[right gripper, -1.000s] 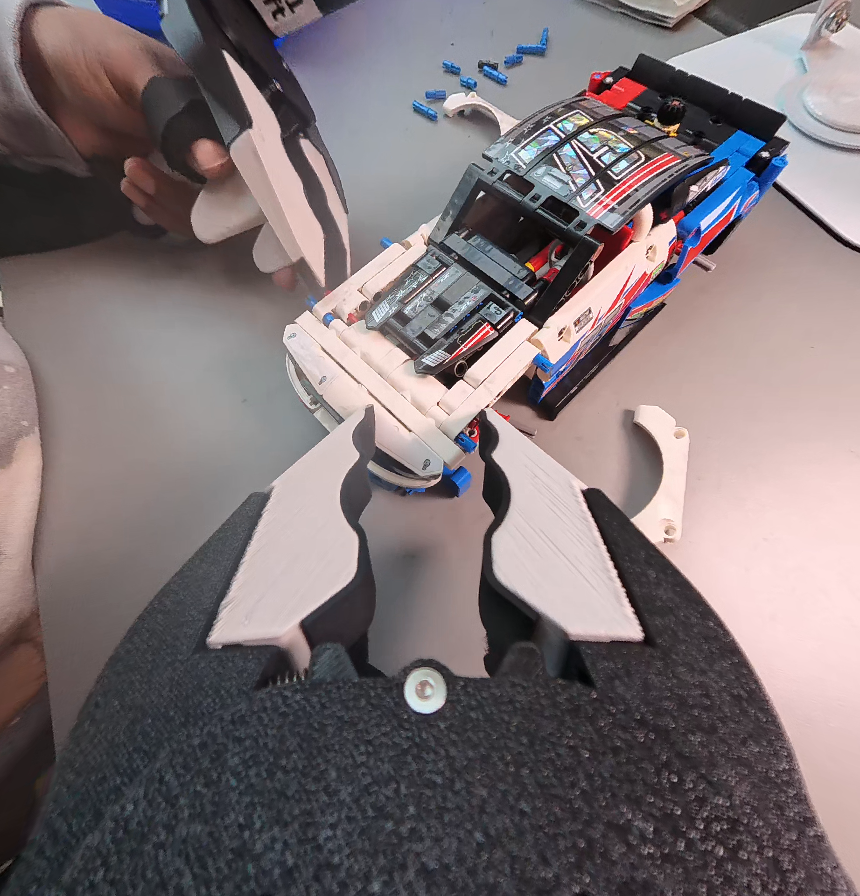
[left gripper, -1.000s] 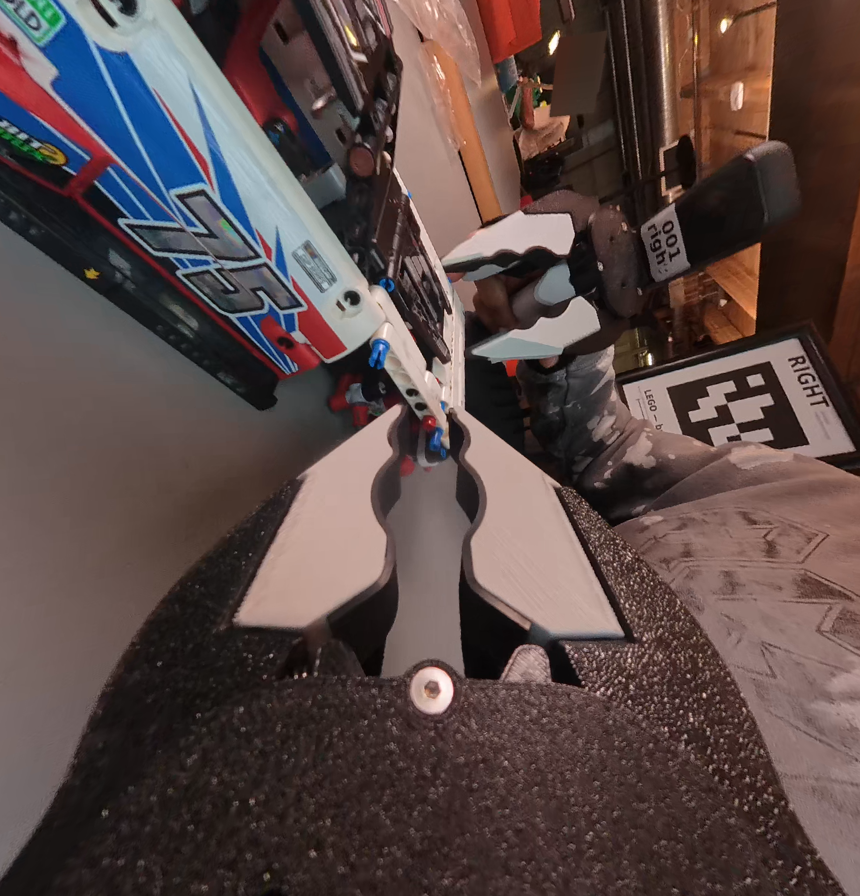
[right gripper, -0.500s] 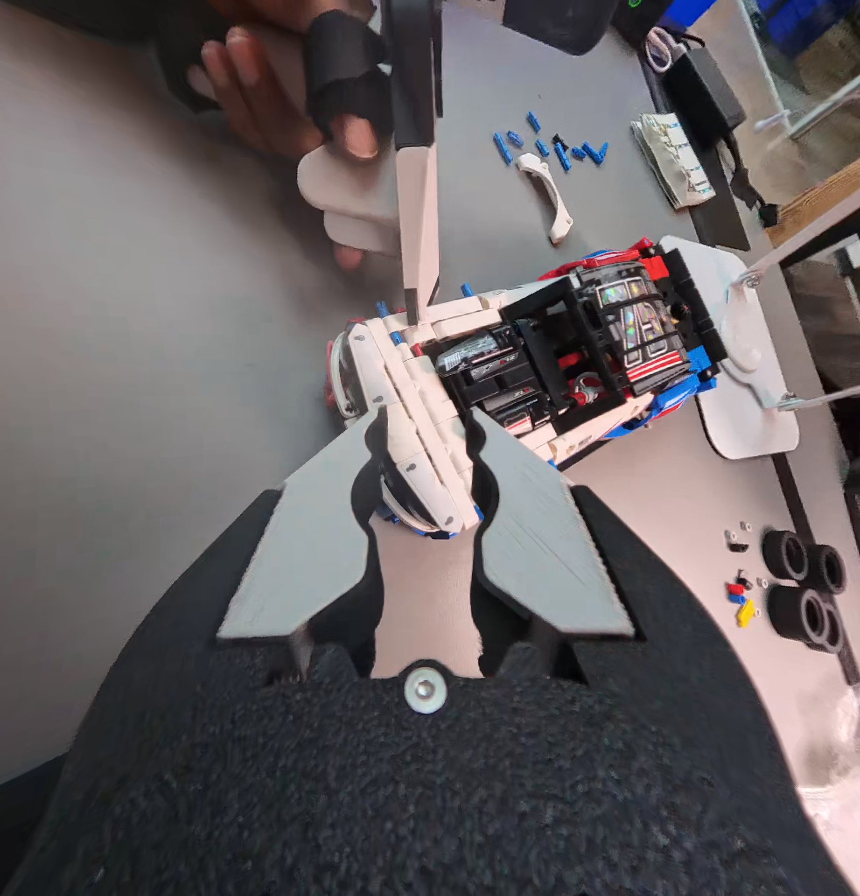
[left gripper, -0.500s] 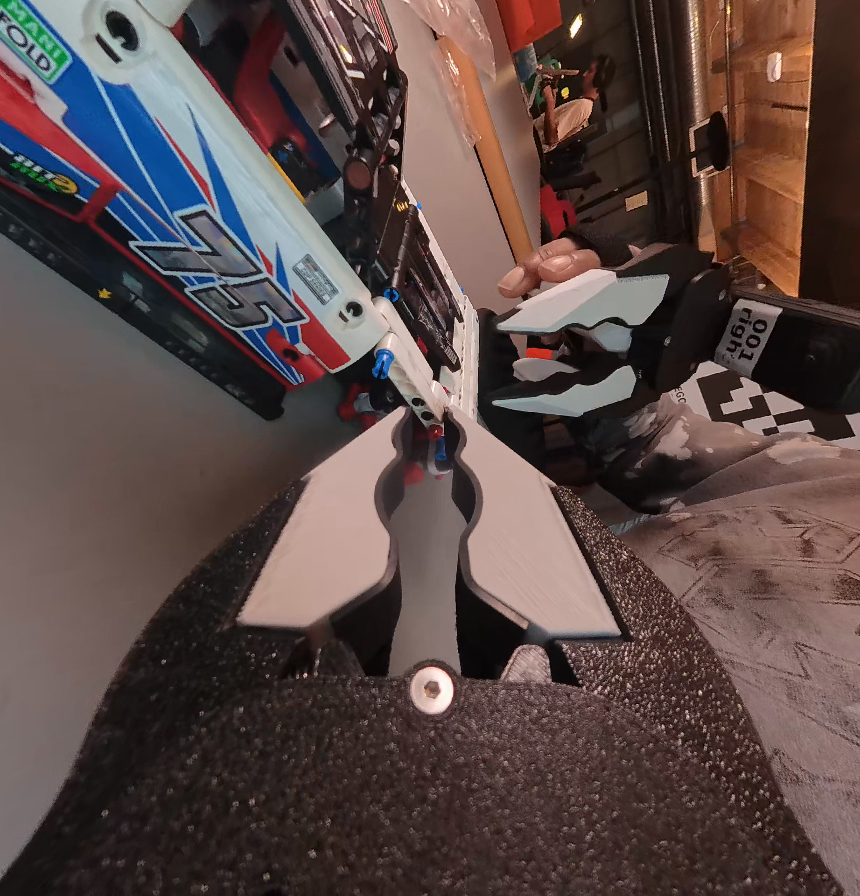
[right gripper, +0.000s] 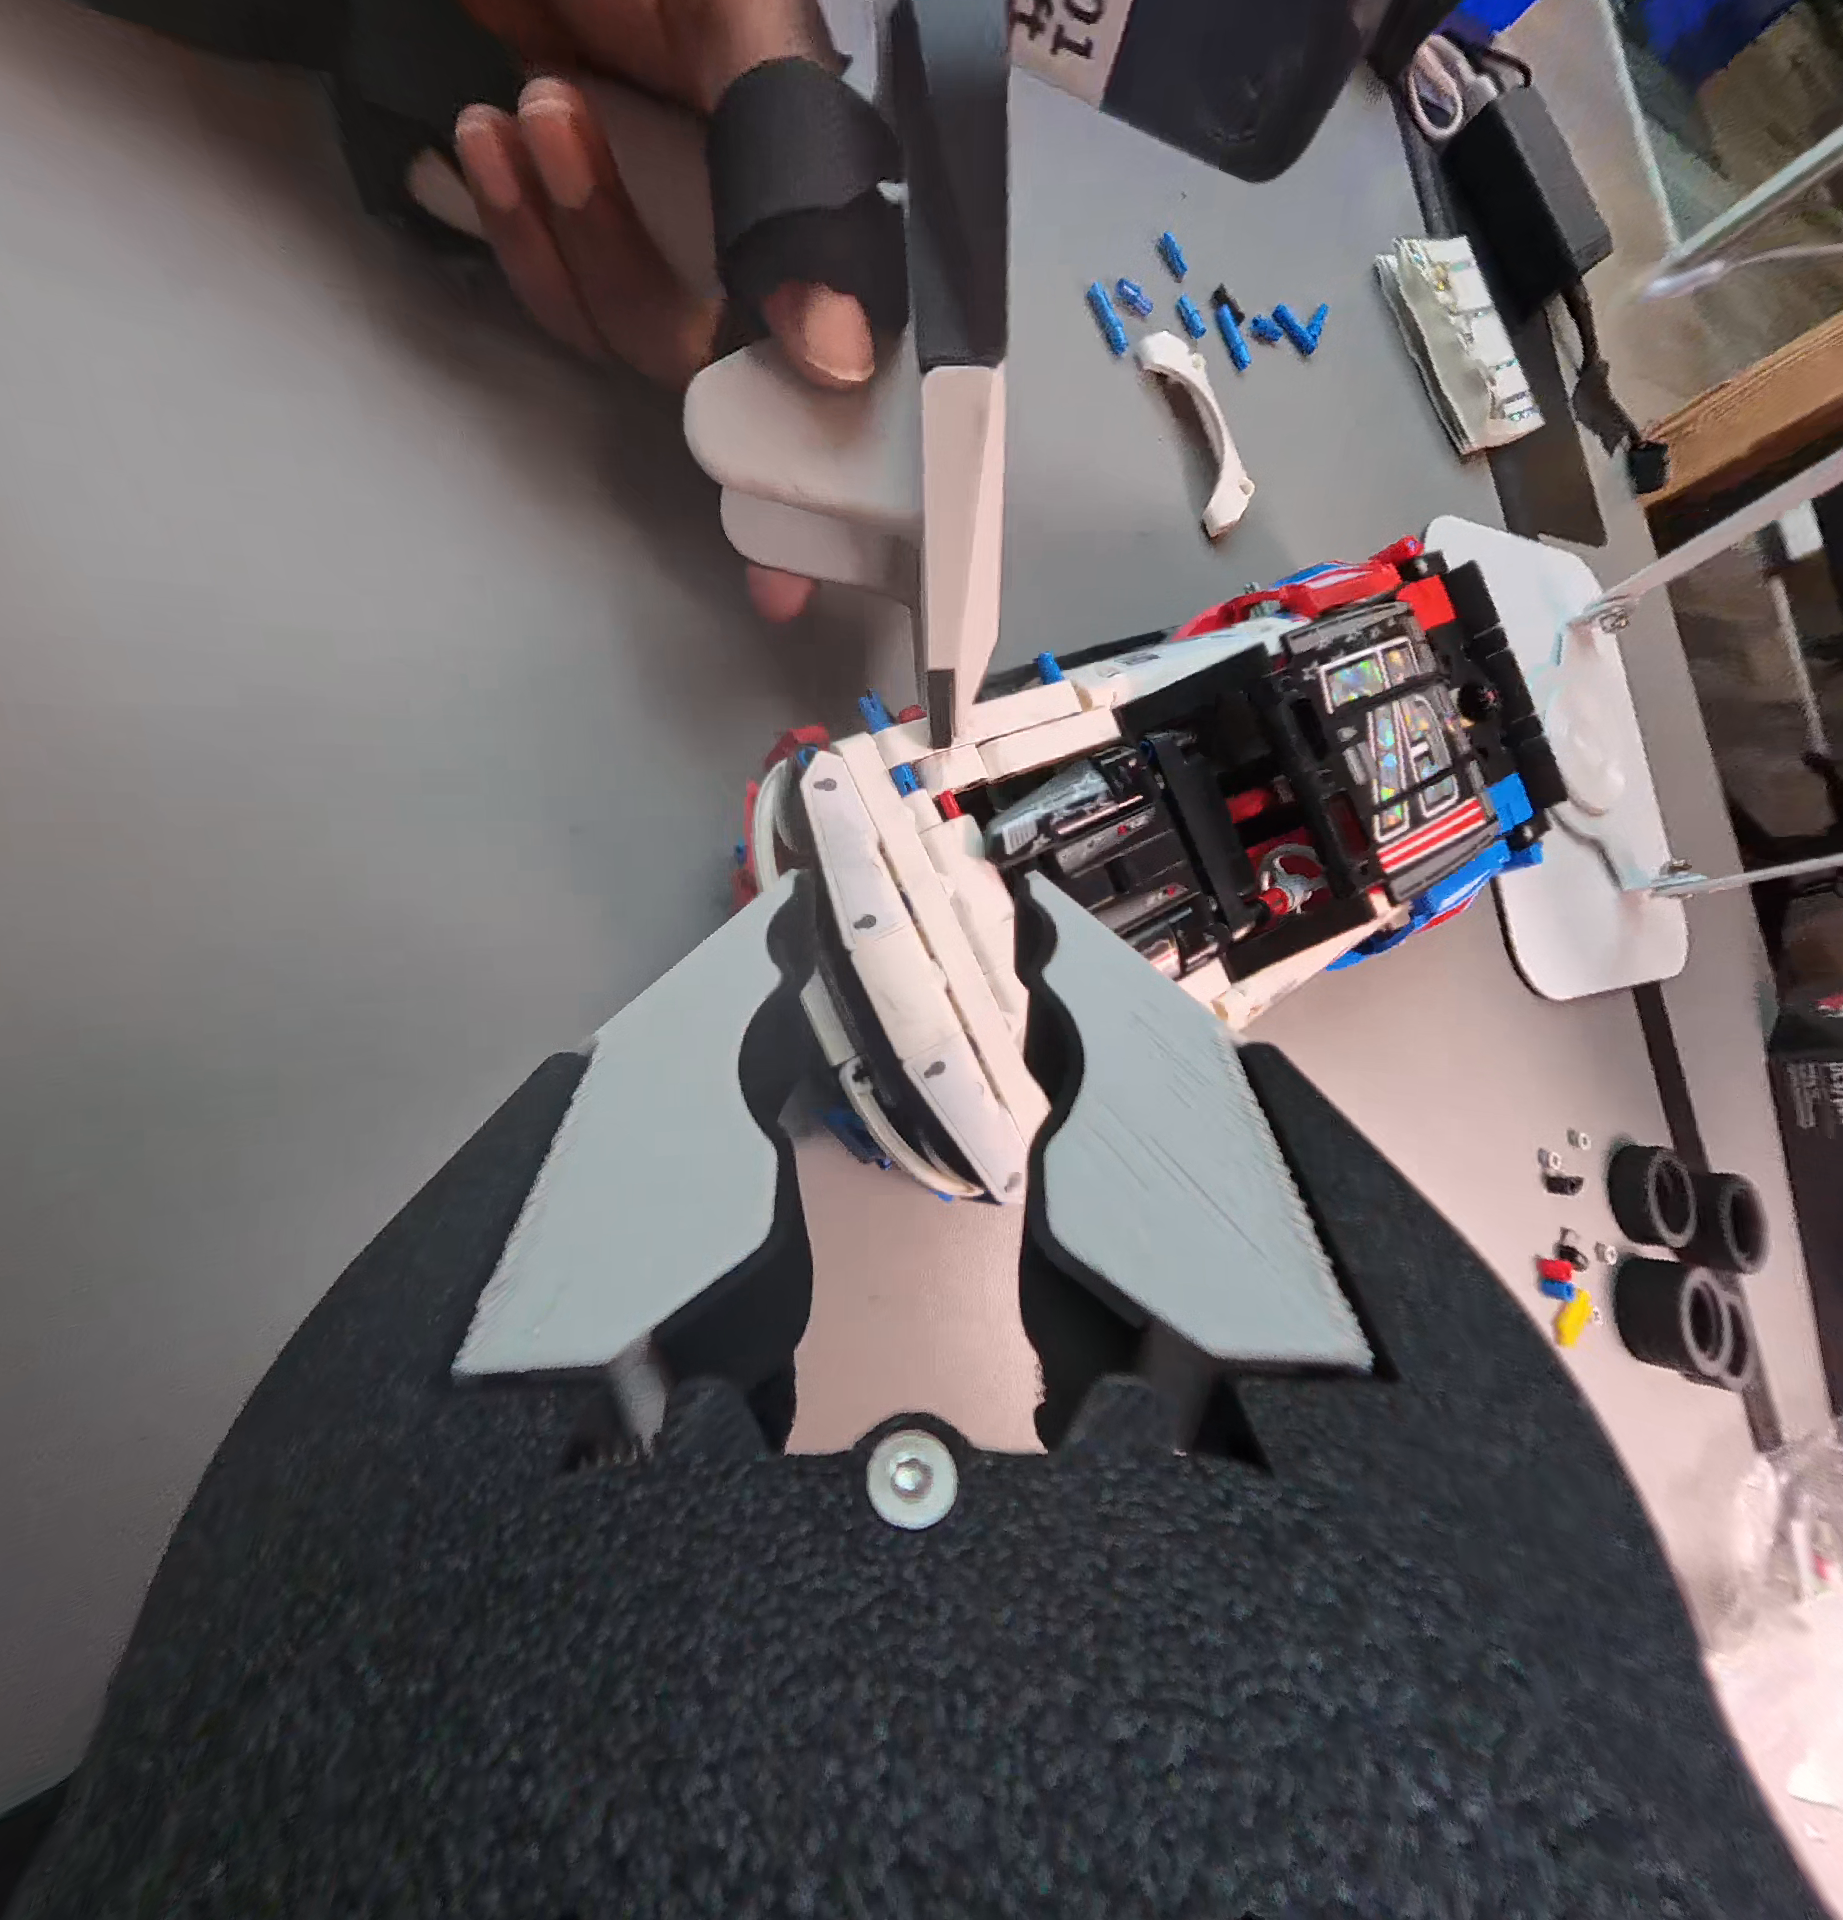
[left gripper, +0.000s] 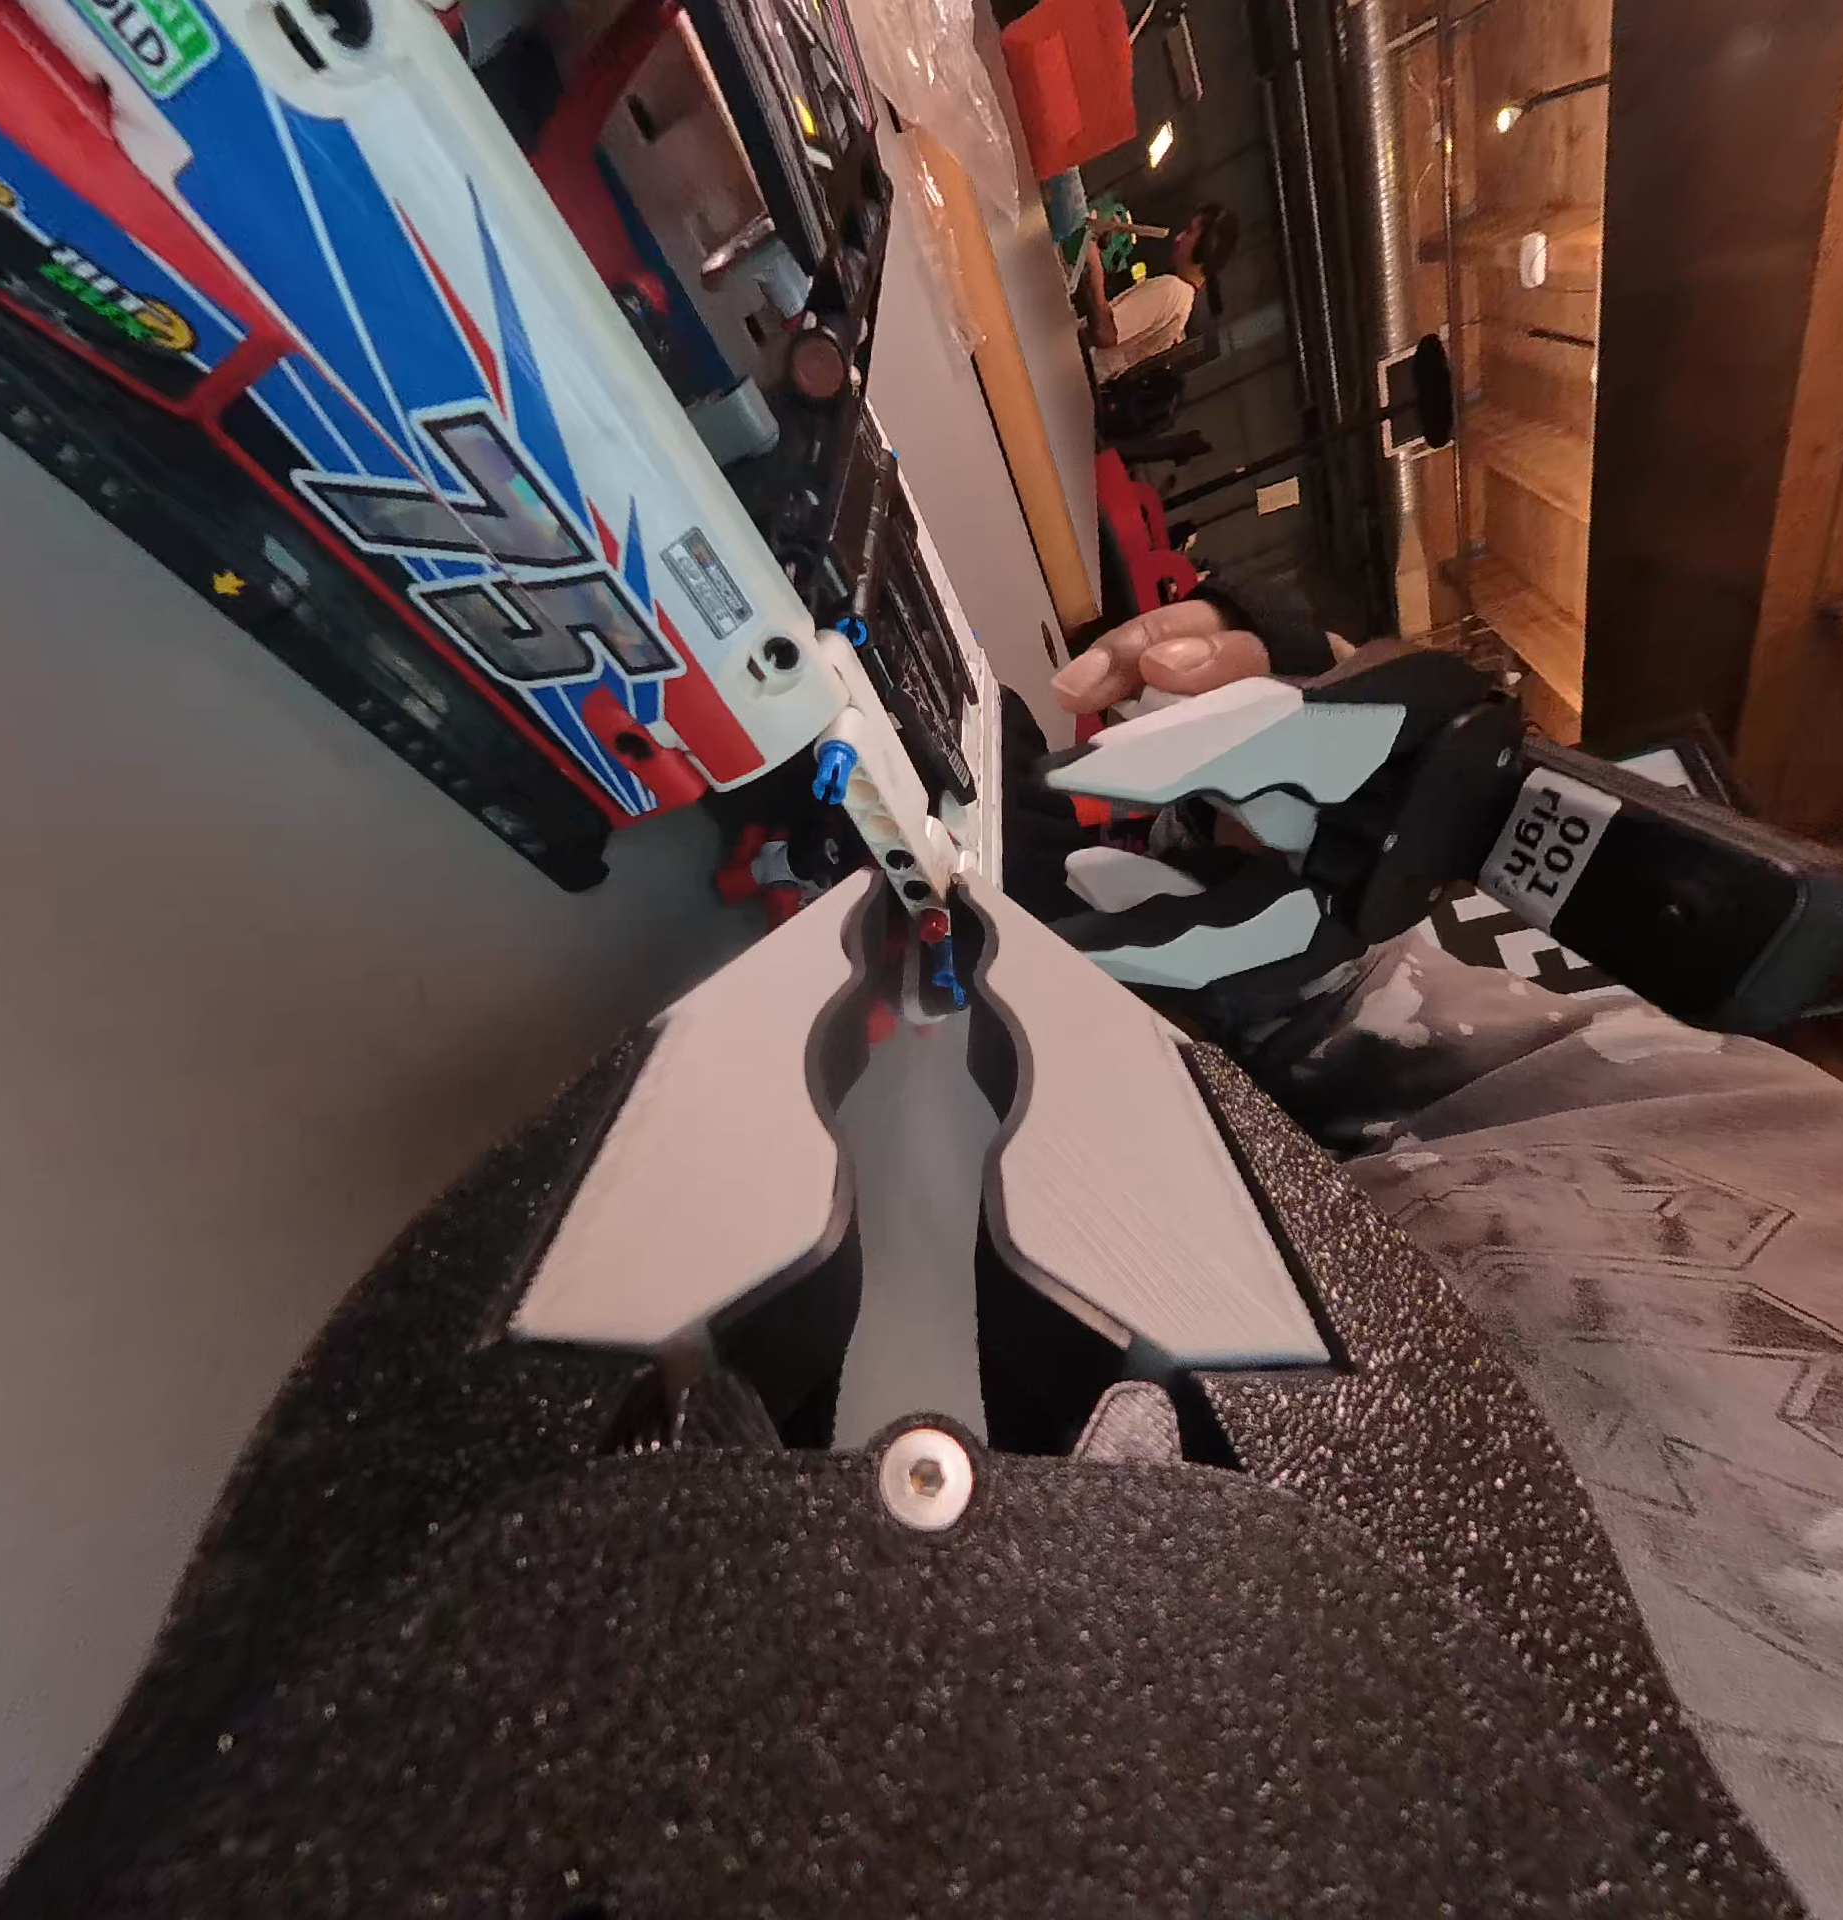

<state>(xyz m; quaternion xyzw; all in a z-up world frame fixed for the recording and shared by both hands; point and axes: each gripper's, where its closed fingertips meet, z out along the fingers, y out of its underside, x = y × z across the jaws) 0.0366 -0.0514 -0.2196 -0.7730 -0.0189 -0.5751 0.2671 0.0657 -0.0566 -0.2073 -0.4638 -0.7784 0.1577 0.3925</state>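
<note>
Left wrist view: left gripper (left gripper: pixel 922 914) pinched on white beam (left gripper: pixel 896 831) at the brick race car (left gripper: pixel 397 436) front corner; keep it firm, steady.

Right wrist view: right gripper (right gripper: pixel 912 914) jaws apart, straddling white front bumper (right gripper: pixel 917 977) on grey table (right gripper: pixel 273 727); centre before squeezing.

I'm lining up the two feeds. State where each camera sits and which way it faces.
Left wrist view: on the left gripper, low by the table, facing along the car side; a hand shows.
Right wrist view: on the right gripper, above, facing down at the car's nose; a hand shows.
Shared: the car and both grippers.
</note>
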